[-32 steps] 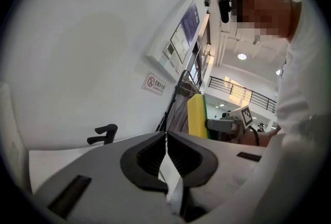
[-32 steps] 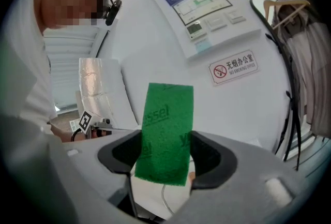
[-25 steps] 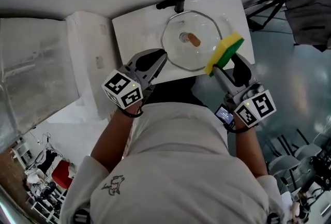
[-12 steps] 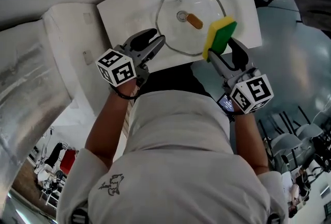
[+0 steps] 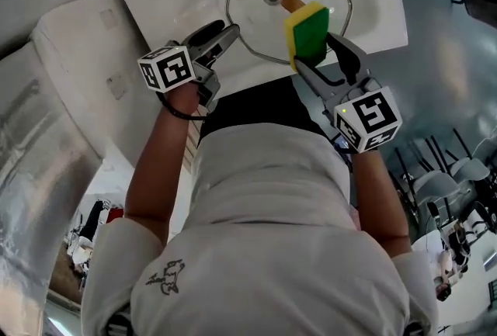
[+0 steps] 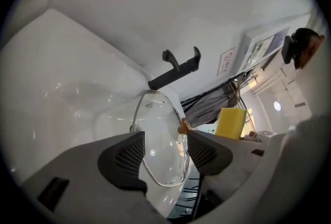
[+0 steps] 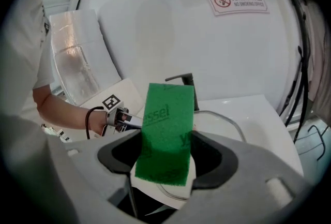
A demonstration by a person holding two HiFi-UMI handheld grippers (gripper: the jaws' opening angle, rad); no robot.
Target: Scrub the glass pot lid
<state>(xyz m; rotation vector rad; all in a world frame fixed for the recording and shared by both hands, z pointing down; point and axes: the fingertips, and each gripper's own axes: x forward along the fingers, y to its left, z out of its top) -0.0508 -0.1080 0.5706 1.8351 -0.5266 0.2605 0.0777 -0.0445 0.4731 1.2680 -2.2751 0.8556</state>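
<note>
Opening left hand-held gripper wide around glass pot lid rim, sponge clamped in right hand-held gripper, scrubbing likely next

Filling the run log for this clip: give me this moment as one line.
left gripper: jaws opening, glass lid rim between them | right gripper: shut on sponge | sponge: by lid's near edge, over sink

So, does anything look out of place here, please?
Nothing stands out: the glass pot lid rests on the sink, its rim between the left gripper's opening jaws, the right gripper clamping the sponge.
</note>
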